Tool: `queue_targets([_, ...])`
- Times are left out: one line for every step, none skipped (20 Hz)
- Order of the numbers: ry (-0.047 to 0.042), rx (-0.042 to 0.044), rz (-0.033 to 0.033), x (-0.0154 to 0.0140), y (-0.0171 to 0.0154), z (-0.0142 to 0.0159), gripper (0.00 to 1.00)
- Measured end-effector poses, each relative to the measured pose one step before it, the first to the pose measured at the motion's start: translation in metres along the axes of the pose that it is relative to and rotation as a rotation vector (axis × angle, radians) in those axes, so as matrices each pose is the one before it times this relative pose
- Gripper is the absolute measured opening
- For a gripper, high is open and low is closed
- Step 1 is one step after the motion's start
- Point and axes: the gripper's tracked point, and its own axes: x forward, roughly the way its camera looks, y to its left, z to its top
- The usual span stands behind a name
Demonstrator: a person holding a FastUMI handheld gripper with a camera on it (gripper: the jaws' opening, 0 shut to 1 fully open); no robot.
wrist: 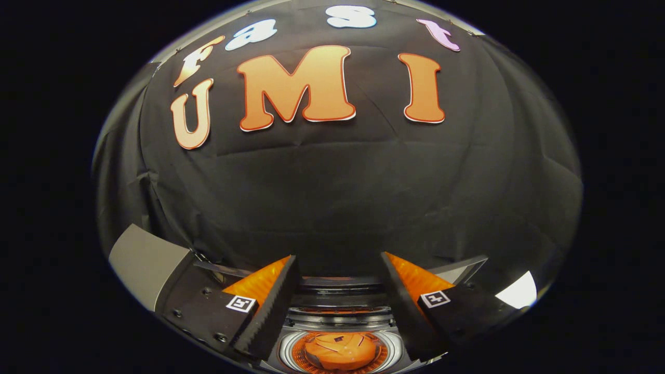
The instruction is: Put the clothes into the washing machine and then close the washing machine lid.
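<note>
Behind everything hangs the booth's creased black cloth wall (337, 197). Below it sits the washing machine (340, 317), its grey lid (145, 262) raised at the left corner. Inside its round ribbed drum lies the folded orange clothes (340, 350), between the gripper's (340, 306) spread, empty serrated fingers (270, 306).

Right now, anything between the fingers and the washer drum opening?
Nothing visible. The gripper is open and empty, fingers spread wide apart. Between and below them lies the washing machine with its drum opening uncovered; an orange piece sits at the drum's bottom. The lid's position cannot be told.
</note>
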Motion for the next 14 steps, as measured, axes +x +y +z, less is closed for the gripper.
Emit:
queue_targets([-0.00994,0.00075,-0.00312,-0.00226,0.00163,-0.00016,0.99])
queue_targets([-0.00425,-0.00952,-0.00458,-0.00365,-0.00007,-0.00322,0.99])
queue_targets([-0.00658,-0.00147,-0.0045,-0.00485,0.00079,-0.00108,0.99])
queue_targets([-0.00241,-0.00068,-0.00237,-0.00425,-0.00013,-0.00191,0.99])
queue_targets([-0.00138,-0.00214,0.00059,-0.00392,0.00031,-0.00219,0.99])
queue_targets([0.00004,-0.00105,0.00226,-0.0028,0.00043,-0.00215,0.99])
queue_targets([0.00017,0.00002,0.00105,-0.00373,-0.00023,-0.00116,0.99])
queue_targets([-0.00224,0.00083,-0.00054,-0.00268,0.0002,-0.00138,0.99])
queue_targets([-0.00338,-0.00285,-0.00082,-0.00272,0.00054,-0.00182,0.99])
queue_targets([-0.00119,-0.00202,-0.00015,-0.00302,0.00018,-0.00128,0.99])
queue_targets([0.00039,0.00098,0.00029,-0.00364,0.00015,-0.00182,0.99])
queue_targets([0.00017,-0.00142,0.00125,-0.00517,0.00018,-0.00329,0.99])
queue_targets([-0.00319,-0.00188,-0.00042,-0.00358,0.00016,-0.00197,0.99])
queue_targets([-0.0038,0.00003,-0.00112,-0.00178,0.00061,-0.00272,0.99])
